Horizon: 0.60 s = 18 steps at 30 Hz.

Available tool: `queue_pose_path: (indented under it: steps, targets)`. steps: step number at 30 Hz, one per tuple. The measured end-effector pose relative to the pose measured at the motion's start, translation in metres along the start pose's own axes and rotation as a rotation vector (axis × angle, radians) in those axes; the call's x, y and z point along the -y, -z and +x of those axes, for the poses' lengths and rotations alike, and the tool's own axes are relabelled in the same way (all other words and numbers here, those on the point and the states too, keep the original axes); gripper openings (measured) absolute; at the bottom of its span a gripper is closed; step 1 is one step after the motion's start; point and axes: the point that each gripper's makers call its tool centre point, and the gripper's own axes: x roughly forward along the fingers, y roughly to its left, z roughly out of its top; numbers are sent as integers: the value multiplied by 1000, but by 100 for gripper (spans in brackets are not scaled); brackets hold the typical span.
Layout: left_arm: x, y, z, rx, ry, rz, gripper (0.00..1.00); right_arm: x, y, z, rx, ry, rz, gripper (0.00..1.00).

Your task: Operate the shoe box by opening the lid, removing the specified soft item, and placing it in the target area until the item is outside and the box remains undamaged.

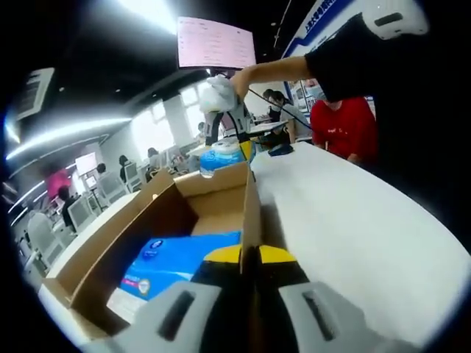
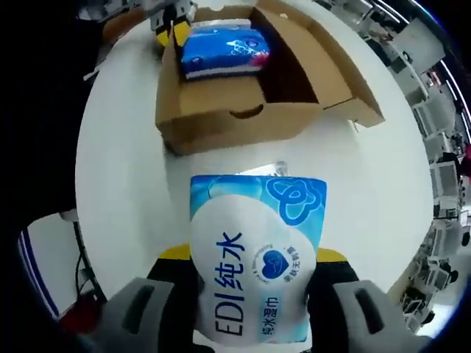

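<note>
An open cardboard shoe box sits on a white table, its lid folded back, with a blue tissue pack inside. The right claw grips a blue-and-white wet-wipes pack above the table, outside the box. The left claw is closed on the box's side wall.

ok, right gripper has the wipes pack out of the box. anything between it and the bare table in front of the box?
Nothing visible. The right gripper is shut on the wipes pack, held above the white table. The stretch of table between the pack and the open shoe box looks bare. The blue tissue pack lies inside the box, out of the way.
</note>
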Motion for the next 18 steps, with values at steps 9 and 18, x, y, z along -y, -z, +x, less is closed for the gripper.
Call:
queue_pose_path:
  steps: [9,18]
  targets:
    - [0,0,0,3,-8,11,6,-2,-3,9,-15,-48,-166,58]
    - [-1,-1,1,5,-13,21,6,8,0,20,-47,-63,-229,58]
